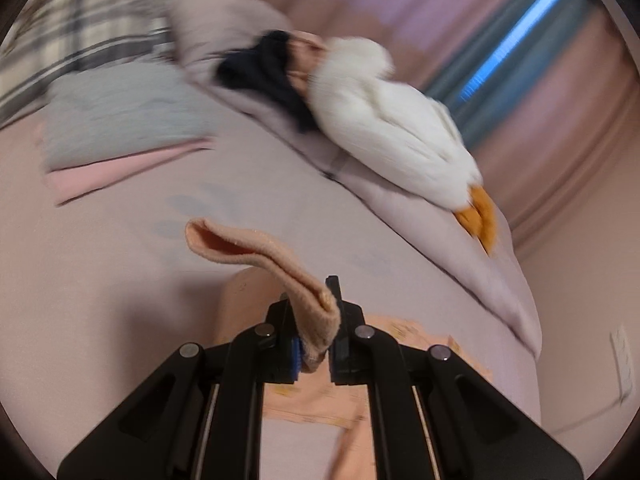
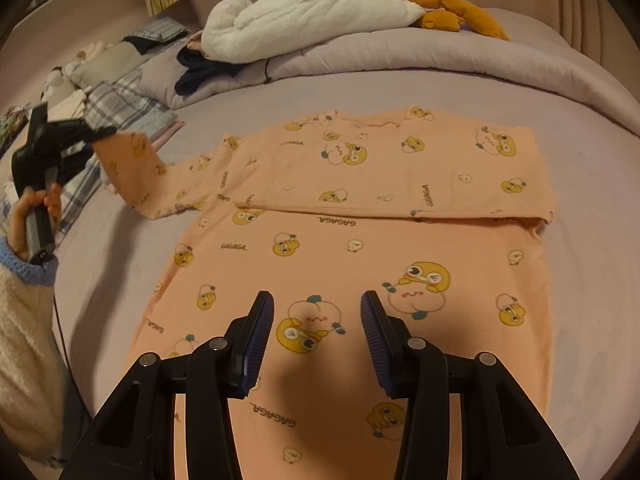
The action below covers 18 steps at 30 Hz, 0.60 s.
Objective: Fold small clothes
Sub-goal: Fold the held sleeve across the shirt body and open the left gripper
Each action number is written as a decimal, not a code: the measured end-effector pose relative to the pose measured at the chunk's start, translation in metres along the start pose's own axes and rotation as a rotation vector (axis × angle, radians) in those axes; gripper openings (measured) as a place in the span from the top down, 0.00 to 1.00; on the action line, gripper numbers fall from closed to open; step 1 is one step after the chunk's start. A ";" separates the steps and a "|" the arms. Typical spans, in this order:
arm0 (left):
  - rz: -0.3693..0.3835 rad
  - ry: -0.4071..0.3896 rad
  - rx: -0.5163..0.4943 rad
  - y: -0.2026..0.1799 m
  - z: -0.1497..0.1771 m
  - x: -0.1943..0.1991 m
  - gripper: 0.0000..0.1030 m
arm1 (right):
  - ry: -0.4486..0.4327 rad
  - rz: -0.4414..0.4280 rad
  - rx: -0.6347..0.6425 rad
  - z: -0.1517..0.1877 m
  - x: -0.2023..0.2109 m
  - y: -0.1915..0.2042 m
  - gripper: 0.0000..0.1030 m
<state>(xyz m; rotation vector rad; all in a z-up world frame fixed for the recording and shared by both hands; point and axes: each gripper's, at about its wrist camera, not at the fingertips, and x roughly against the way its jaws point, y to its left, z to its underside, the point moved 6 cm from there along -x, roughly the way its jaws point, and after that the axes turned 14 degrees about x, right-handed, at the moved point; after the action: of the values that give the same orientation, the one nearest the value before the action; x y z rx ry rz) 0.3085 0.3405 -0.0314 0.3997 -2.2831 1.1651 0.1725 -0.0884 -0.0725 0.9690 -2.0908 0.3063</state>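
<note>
My left gripper (image 1: 316, 332) is clamped on the cuff of the peach shirt (image 2: 360, 248), which lies spread on the bed (image 2: 580, 128). My right gripper (image 2: 317, 340) hangs half open and empty over the near hem. The cloth looks light, soft and floppy, so I judge cuffs and edges the best holds.

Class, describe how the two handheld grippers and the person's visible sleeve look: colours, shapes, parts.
Both grippers are matte black plastic with angular linkage arms joined by round silver pins. The right gripper has two fingers faced with ribbed blue pads. The left gripper shows a blue pad edge too. The sleeve is fluffy cream with a blue knitted cuff.
</note>
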 end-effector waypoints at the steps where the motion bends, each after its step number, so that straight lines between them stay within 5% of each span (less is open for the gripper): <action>1: 0.011 0.020 -0.033 -0.018 0.011 -0.006 0.94 | -0.007 0.001 -0.007 0.000 0.002 -0.003 0.56; 9: 0.030 0.142 -0.252 -0.112 0.105 -0.051 0.94 | -0.047 -0.001 -0.101 0.010 0.013 -0.034 0.56; 14: 0.022 0.294 -0.367 -0.139 0.177 -0.096 0.91 | -0.049 0.019 -0.159 0.022 0.018 -0.051 0.56; 16: -0.007 0.363 -0.405 -0.141 0.209 -0.115 0.83 | -0.053 0.027 -0.193 0.026 0.021 -0.059 0.56; 18: -0.010 0.422 -0.434 -0.144 0.233 -0.125 0.58 | -0.061 0.037 -0.222 0.029 0.025 -0.067 0.56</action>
<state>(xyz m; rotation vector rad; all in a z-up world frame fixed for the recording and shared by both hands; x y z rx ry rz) 0.4026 0.0697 -0.1225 -0.0048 -2.0710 0.6404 0.1948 -0.1615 -0.0800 0.8174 -2.1469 0.0613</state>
